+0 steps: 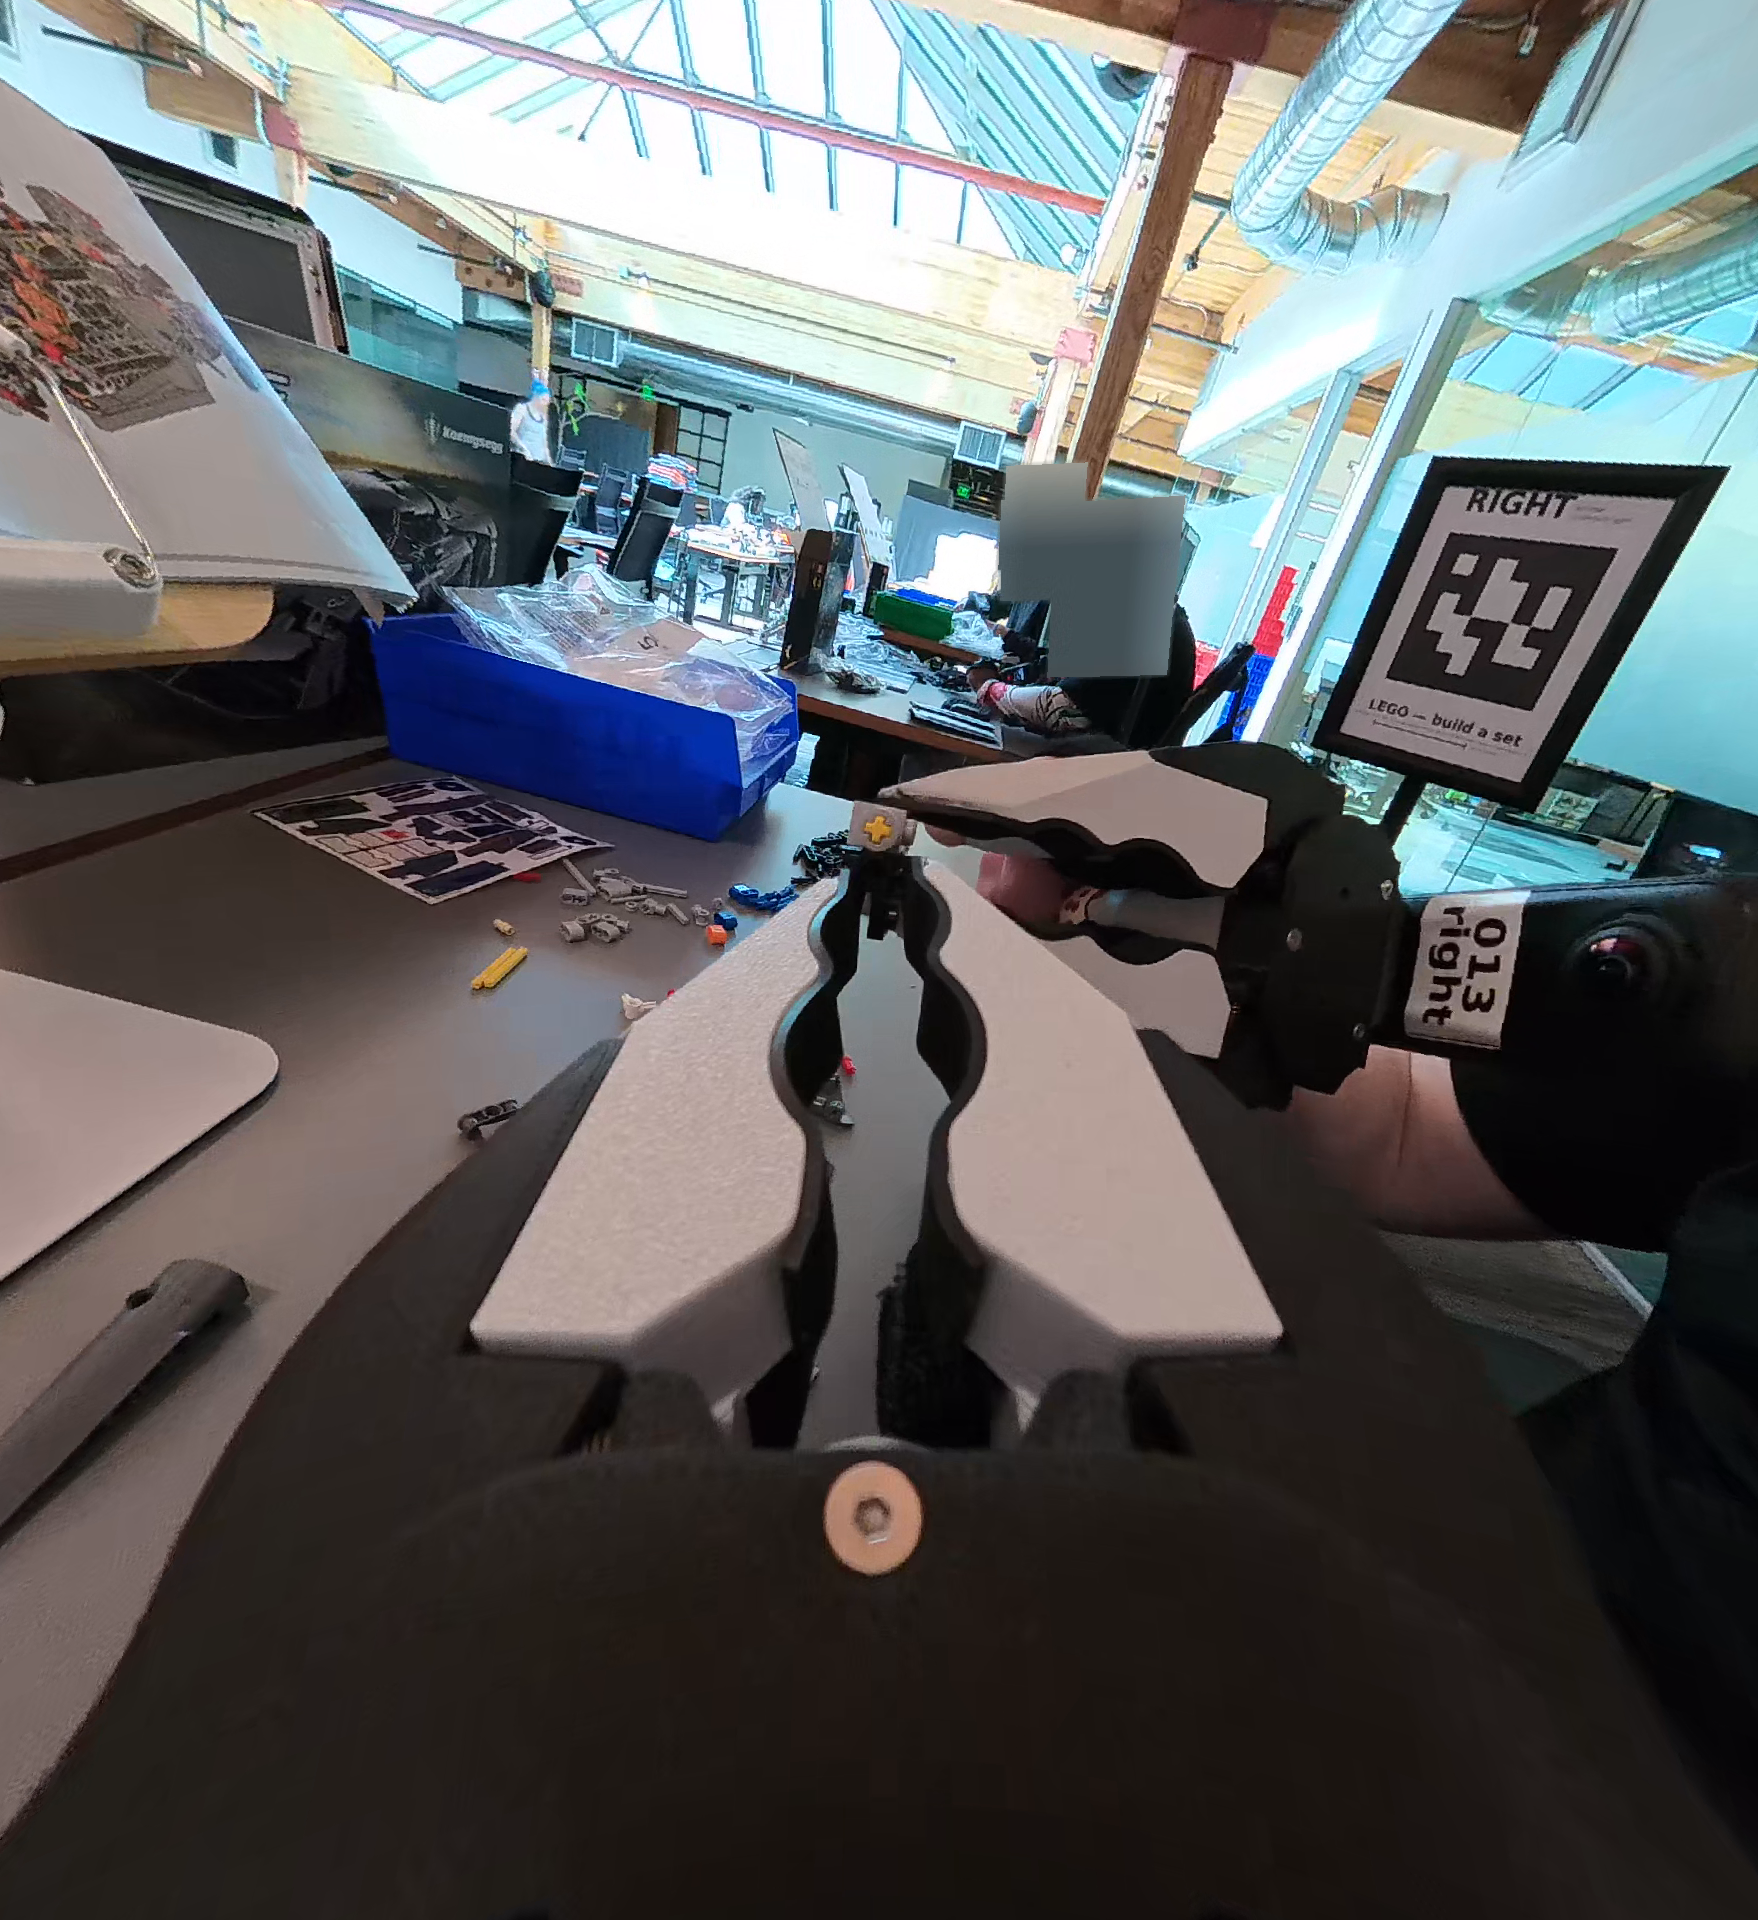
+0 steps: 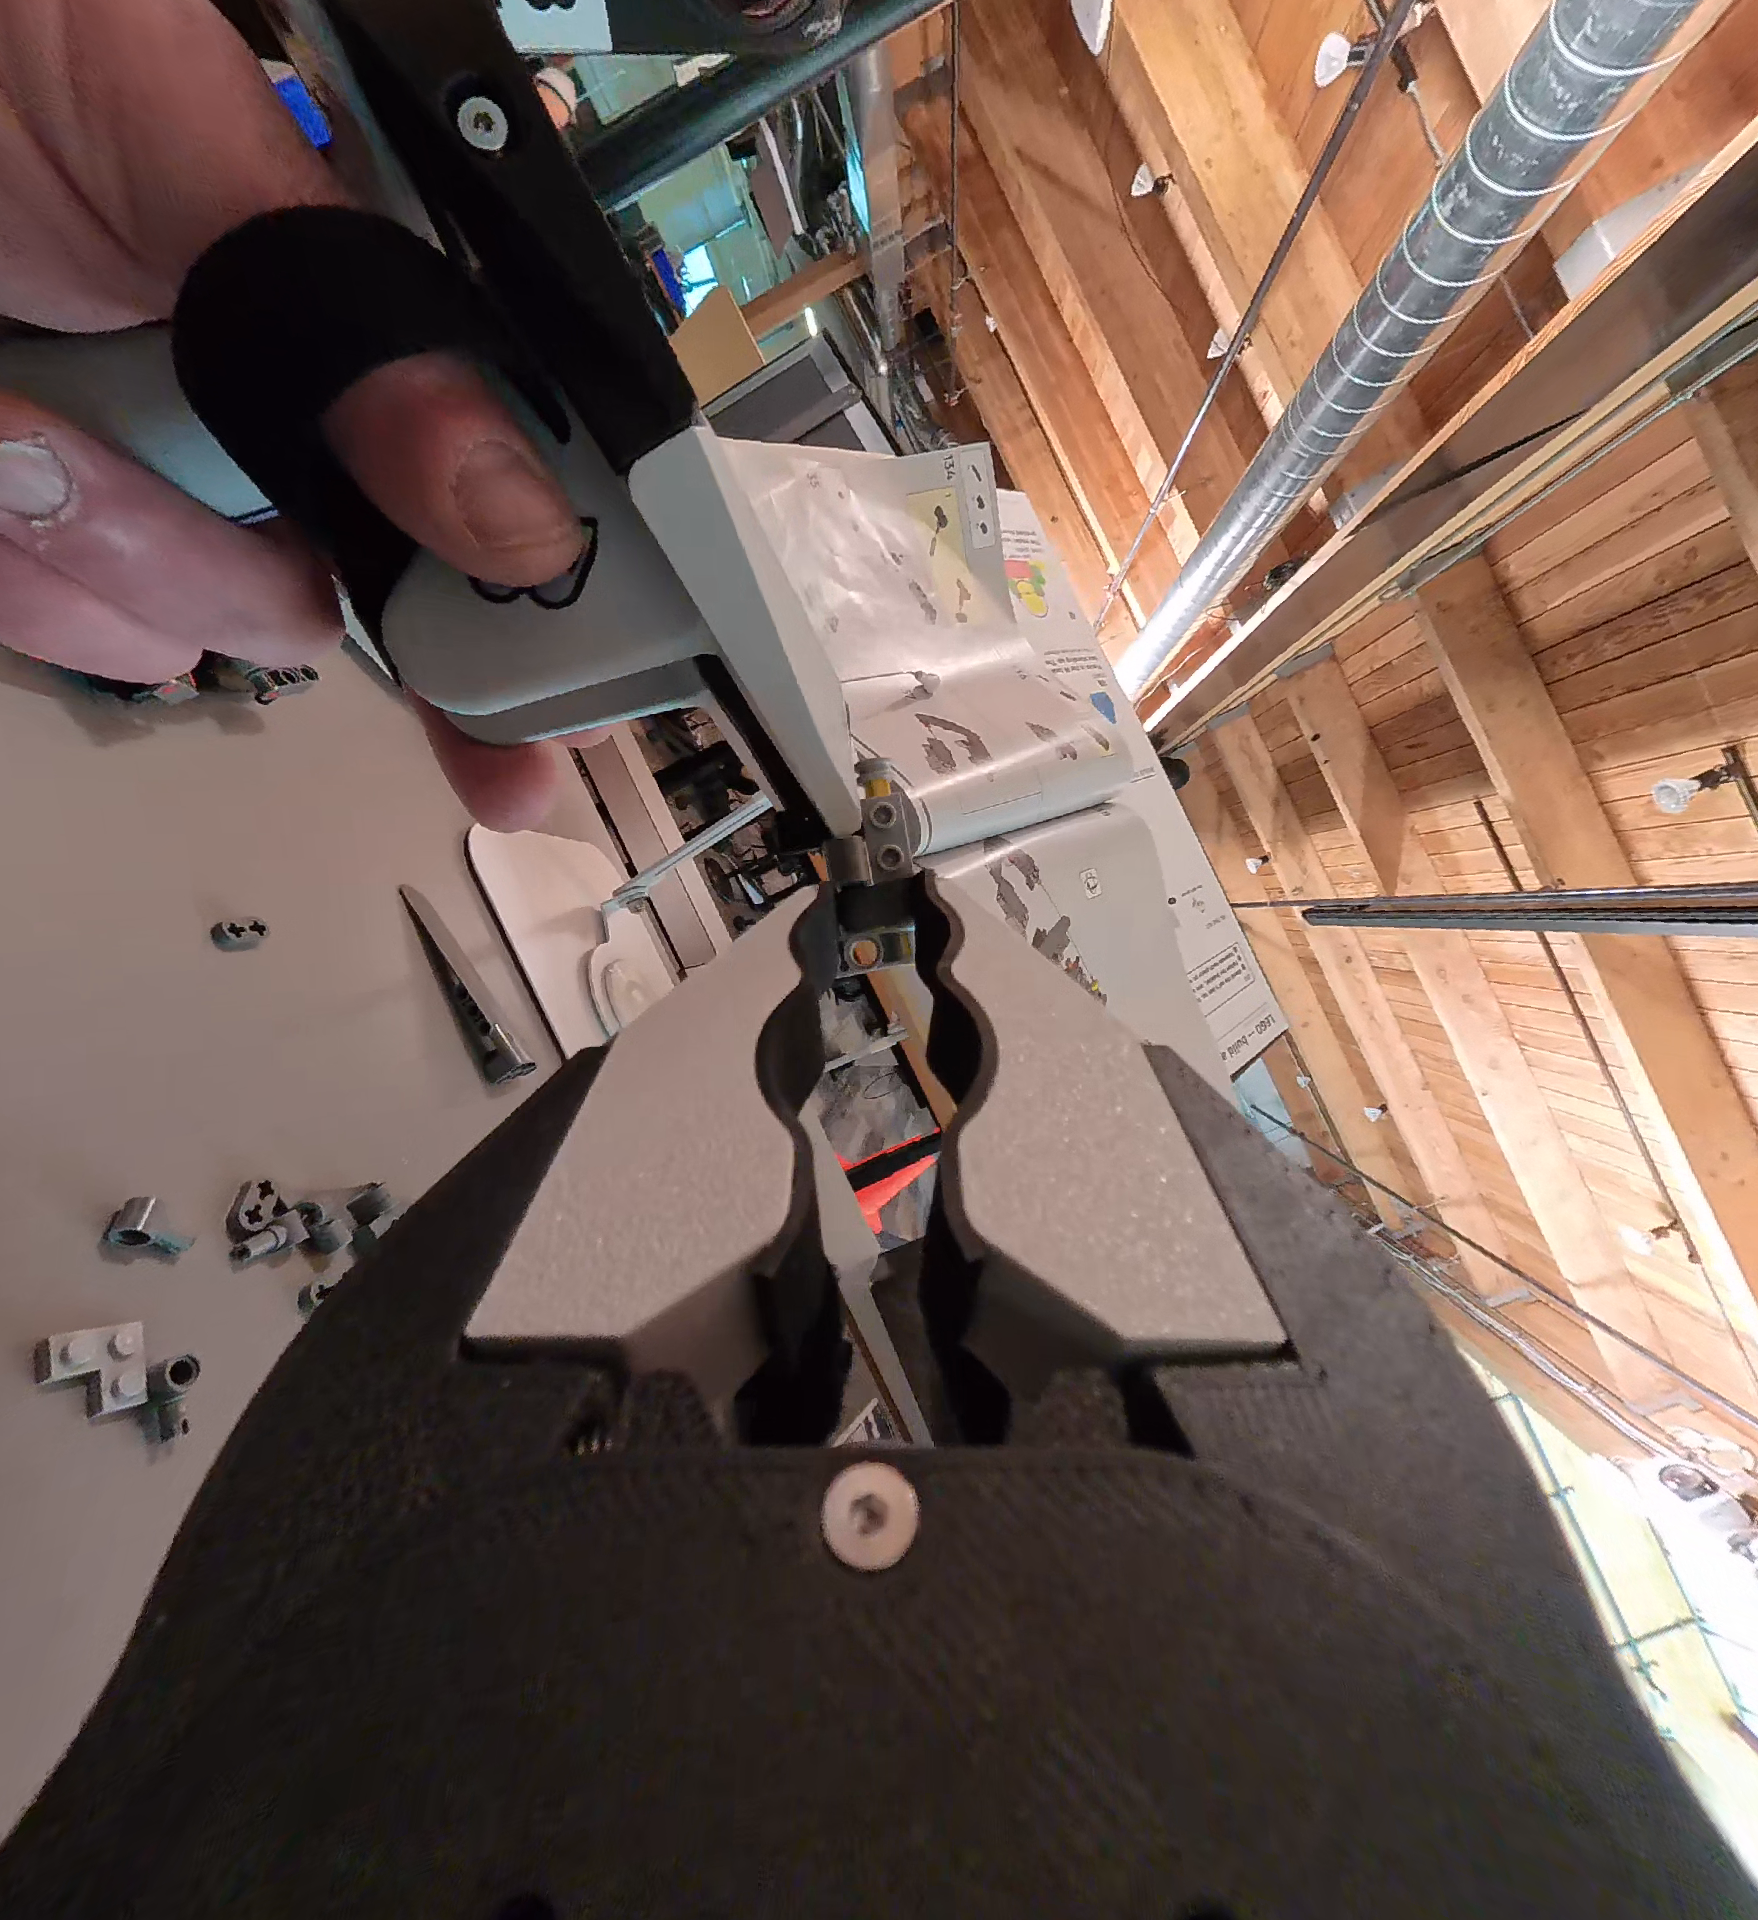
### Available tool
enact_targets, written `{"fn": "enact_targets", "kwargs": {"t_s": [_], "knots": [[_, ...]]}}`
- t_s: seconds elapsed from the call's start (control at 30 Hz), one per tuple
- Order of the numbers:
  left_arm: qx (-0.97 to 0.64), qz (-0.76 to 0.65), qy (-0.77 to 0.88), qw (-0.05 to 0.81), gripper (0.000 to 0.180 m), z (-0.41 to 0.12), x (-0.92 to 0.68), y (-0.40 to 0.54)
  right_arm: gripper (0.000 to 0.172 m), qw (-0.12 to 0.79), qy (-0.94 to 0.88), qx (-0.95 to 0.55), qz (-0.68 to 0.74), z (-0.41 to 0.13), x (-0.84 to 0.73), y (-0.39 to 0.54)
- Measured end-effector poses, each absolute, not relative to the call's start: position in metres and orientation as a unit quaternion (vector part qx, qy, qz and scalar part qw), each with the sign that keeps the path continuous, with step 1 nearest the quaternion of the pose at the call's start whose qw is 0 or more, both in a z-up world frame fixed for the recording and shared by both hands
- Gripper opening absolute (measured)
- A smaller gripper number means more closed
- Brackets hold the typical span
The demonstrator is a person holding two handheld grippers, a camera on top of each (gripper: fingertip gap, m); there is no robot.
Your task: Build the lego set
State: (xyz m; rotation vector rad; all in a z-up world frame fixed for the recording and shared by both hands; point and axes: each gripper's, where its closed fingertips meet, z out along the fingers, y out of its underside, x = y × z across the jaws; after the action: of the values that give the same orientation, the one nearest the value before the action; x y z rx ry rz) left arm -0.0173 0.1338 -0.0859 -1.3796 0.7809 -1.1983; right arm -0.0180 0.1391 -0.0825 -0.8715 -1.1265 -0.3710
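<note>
Both grippers meet above the grey table (image 1: 231,987) on one small brick assembly. My left gripper (image 1: 880,883) is shut on the assembly's black part (image 1: 883,899). Just above its tips sits a grey connector (image 1: 880,828) with a yellow cross axle end. My right gripper (image 1: 906,821) comes in from the right and reaches that connector. In the right wrist view, my right gripper (image 2: 867,935) is shut on the grey connector with the yellow axle (image 2: 867,951). A two-hole grey piece (image 2: 893,831) sticks out beyond it, next to the left gripper's fingertip (image 2: 833,810).
A blue bin (image 1: 563,717) with plastic bags stands behind a sticker sheet (image 1: 428,836). Loose grey pieces (image 1: 615,904) and yellow axles (image 1: 499,966) lie on the table. An instruction booklet on a stand (image 1: 75,416) is at left, a framed marker sign (image 1: 1509,623) at right. A long grey beam (image 1: 75,1403) lies nearby. The tips of both grippers are at nearly the same place.
</note>
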Motion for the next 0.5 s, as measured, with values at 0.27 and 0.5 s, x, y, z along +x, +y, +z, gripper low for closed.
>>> {"fn": "enact_targets", "kwargs": {"t_s": [0.27, 0.5], "knots": [[-0.586, -0.491, 0.341, 0.547, 0.007, -0.0884, -0.017, 0.1344, 0.01, 0.736, -0.524, -0.396, -0.164, -0.0847, -0.0187, 0.1402], [-0.587, -0.484, 0.35, 0.546, 0.006, -0.0905, -0.0165, 0.1338, 0.009, 0.734, -0.53, -0.394, -0.159, -0.0868, -0.0186, 0.1398]]}}
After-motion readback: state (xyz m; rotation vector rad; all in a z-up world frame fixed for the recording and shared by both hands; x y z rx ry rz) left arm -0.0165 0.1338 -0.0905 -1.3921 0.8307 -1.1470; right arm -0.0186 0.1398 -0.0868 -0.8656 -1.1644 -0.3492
